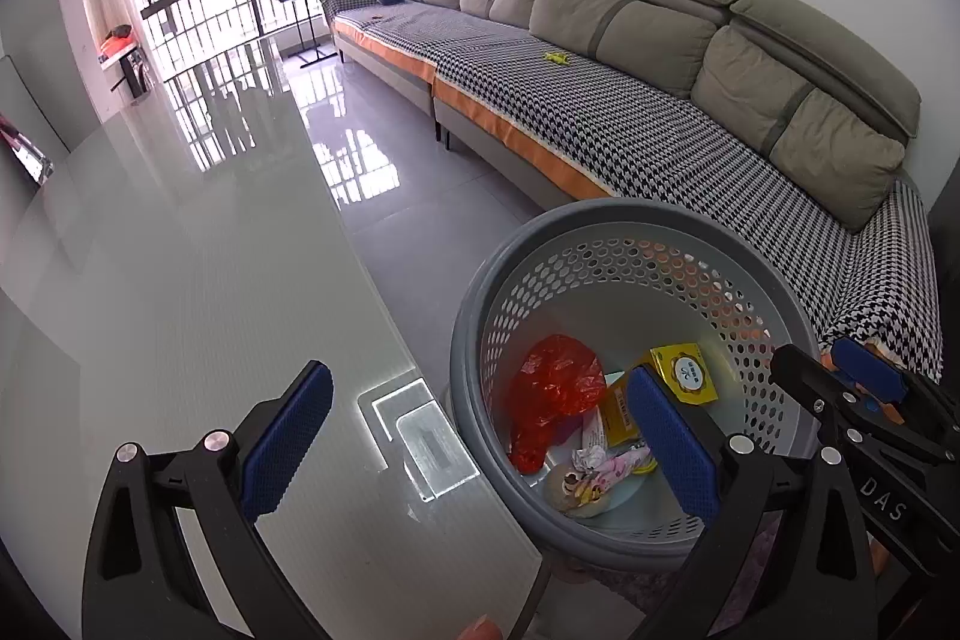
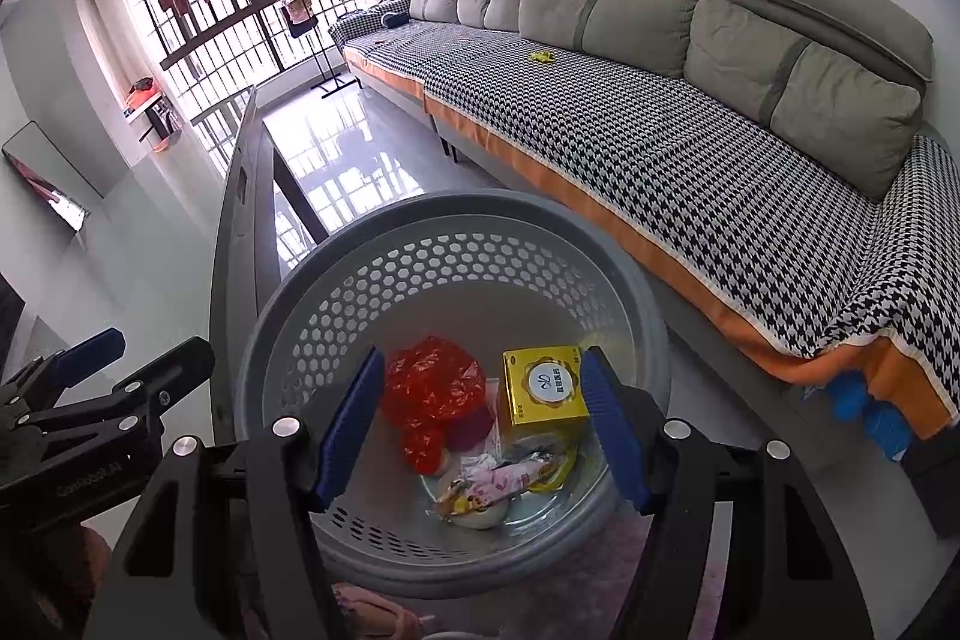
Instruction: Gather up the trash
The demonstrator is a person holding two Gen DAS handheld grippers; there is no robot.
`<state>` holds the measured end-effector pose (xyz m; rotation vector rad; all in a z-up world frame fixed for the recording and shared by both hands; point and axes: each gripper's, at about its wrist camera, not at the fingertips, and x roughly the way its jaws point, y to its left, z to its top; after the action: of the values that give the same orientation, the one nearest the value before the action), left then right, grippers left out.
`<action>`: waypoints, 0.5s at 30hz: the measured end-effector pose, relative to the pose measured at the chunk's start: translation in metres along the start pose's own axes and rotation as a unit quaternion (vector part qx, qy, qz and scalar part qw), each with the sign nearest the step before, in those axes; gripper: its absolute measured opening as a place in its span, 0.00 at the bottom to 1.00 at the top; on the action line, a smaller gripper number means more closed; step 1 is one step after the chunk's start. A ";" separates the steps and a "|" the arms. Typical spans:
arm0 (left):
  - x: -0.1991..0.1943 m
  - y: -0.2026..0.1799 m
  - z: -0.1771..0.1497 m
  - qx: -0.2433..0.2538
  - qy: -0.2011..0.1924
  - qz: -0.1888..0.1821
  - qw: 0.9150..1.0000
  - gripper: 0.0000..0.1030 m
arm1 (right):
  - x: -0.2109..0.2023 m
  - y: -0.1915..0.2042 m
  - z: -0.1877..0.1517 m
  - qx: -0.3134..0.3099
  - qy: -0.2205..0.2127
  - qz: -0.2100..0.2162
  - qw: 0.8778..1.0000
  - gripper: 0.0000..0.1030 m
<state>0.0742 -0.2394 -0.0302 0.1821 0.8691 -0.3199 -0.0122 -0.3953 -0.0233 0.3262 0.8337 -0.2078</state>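
Observation:
A grey perforated waste basket [image 1: 606,220] stands on the floor beside the glass table; it also shows in the right wrist view [image 2: 456,220]. Inside lie a red plastic bag [image 1: 555,388] [image 2: 435,385], a yellow box [image 1: 687,373] [image 2: 543,388], crumpled wrappers [image 1: 606,466] [image 2: 516,472] and a round pale item [image 2: 480,511]. My left gripper [image 1: 480,448] is open and empty, straddling the table edge and the basket's rim. My right gripper [image 2: 480,418] is open and empty above the basket's mouth. Each gripper shows in the other's view, the right one [image 1: 840,370] and the left one [image 2: 138,352].
A glossy glass table [image 1: 180,310] fills the left. A long grey sofa [image 1: 660,70] with a houndstooth cover runs along the right wall, a small yellow item [image 1: 557,57] on its seat. A blue object [image 2: 870,409] lies under the sofa's end. Tiled floor [image 1: 384,148] lies between.

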 end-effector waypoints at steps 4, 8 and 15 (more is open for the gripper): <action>0.000 0.000 0.000 -0.005 -0.001 -0.003 1.000 0.94 | 0.003 -0.002 -0.001 0.002 0.003 0.001 1.000 0.63; 0.002 -0.001 0.000 -0.006 0.001 -0.004 1.000 0.94 | 0.004 -0.003 -0.001 0.001 0.002 0.002 1.000 0.63; 0.004 -0.001 0.000 -0.007 0.005 -0.004 1.000 0.94 | 0.004 -0.002 -0.001 0.002 0.003 0.002 1.000 0.63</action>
<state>0.0768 -0.2411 -0.0335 0.1663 0.8811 -0.3206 -0.0113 -0.3973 -0.0270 0.3315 0.8387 -0.2045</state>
